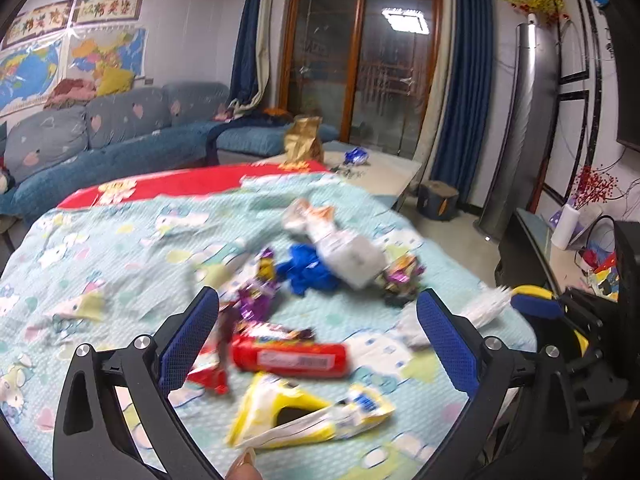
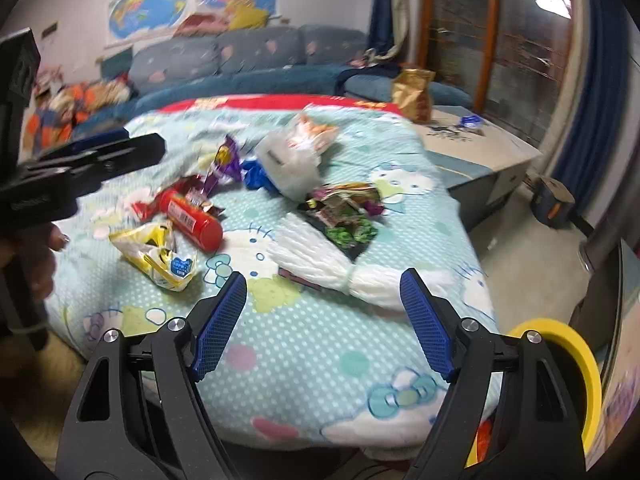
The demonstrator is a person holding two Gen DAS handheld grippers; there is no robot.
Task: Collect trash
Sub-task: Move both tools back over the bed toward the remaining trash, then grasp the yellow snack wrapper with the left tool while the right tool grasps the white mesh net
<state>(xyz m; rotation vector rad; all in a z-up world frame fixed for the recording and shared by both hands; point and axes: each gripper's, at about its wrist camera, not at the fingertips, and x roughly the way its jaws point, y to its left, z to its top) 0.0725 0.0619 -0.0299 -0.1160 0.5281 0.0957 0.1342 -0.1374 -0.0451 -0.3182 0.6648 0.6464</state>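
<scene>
Trash lies on a light blue Hello Kitty cloth (image 1: 100, 264) (image 2: 304, 344). A red tube wrapper (image 1: 290, 357) (image 2: 192, 218) lies beside a yellow-white snack bag (image 1: 316, 414) (image 2: 158, 254). Purple candy wrappers (image 1: 260, 280) (image 2: 224, 164), a blue crumpled piece (image 1: 306, 270) (image 2: 256, 174), a white plastic bag (image 1: 340, 246) (image 2: 296, 156), green-purple wrappers (image 2: 346, 212) and white folded plastic (image 2: 320, 262) lie further in. My left gripper (image 1: 318, 312) is open and empty, hovering over the red tube. My right gripper (image 2: 324, 280) is open and empty, just before the white folded plastic.
A yellow-rimmed bin (image 2: 572, 364) (image 1: 536, 300) stands at the table's right edge. A low table (image 2: 480, 148) with a gold bag (image 2: 412, 92) stands beyond. A blue sofa (image 1: 120, 132) runs along the left wall. A TV bench (image 1: 560, 248) is at right.
</scene>
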